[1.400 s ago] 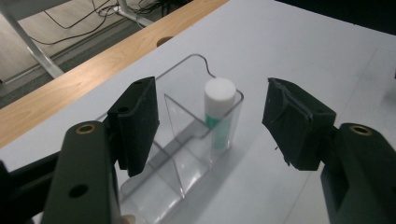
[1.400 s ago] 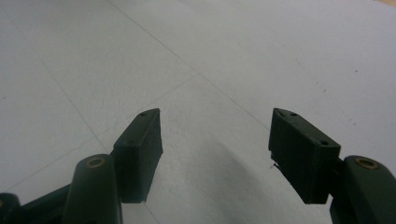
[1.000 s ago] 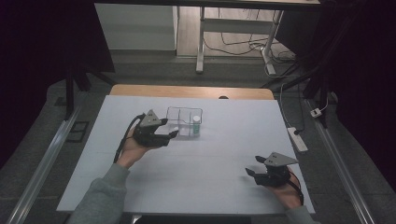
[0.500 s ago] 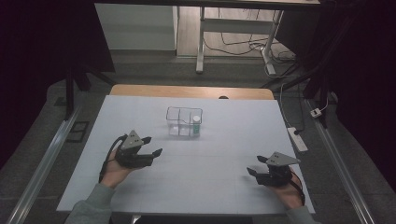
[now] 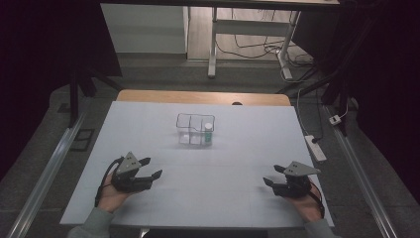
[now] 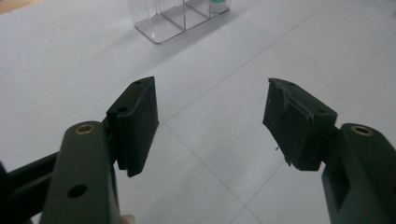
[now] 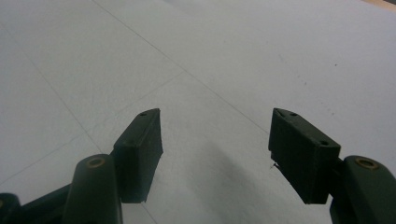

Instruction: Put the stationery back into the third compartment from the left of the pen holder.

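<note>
since a second ago, the left hand-held gripper (image 5: 151, 167) has pulled back from the clear box (image 5: 195, 129) toward the table's (image 5: 247, 148) near left corner, jaws open, empty. box stands mid-table toward the far edge, a green-capped vial (image 5: 208, 134) inside. right hand-held gripper (image 5: 271, 177) unmoved near the right corner, open, empty. reads as placement finished.

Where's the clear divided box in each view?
High view: clear divided box at table centre, far from both grippers.
Left gripper view: top edge, left of centre, beyond the open jaws.
Right gripper view: not in frame.
Shared landmark: green-capped bottle in its right compartment.
</note>
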`<action>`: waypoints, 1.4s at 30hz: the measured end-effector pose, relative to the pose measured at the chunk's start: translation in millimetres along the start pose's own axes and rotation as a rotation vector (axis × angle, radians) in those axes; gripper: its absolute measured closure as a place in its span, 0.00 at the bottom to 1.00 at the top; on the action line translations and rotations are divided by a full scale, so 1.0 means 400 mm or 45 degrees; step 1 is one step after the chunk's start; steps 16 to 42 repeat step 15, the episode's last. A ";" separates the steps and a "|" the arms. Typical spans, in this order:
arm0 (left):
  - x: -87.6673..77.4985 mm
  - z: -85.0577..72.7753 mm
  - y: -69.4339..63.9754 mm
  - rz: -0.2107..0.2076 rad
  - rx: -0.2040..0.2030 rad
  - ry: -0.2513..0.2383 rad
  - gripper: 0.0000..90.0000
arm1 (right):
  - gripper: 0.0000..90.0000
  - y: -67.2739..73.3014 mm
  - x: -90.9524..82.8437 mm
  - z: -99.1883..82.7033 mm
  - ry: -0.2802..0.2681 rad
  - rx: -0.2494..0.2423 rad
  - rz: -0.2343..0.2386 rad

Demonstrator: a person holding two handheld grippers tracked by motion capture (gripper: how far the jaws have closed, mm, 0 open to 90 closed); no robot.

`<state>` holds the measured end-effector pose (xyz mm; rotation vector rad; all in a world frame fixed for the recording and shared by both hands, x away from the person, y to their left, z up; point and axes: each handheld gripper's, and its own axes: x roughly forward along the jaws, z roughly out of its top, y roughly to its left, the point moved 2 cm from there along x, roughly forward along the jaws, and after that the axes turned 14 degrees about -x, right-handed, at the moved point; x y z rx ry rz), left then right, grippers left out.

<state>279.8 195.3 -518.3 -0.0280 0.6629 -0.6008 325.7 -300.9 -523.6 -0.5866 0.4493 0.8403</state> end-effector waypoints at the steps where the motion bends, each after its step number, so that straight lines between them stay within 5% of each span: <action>1: -0.001 -0.002 0.001 0.003 0.000 0.002 0.39 | 0.38 0.000 0.000 0.000 0.001 -0.004 -0.002; 9: 0.002 -0.012 0.008 0.036 0.032 0.030 0.39 | 0.38 0.000 -0.012 0.012 -0.069 0.037 0.011; 42: -0.001 -0.013 0.010 0.035 0.027 0.028 0.38 | 0.38 0.002 -0.011 0.009 -0.049 0.019 0.006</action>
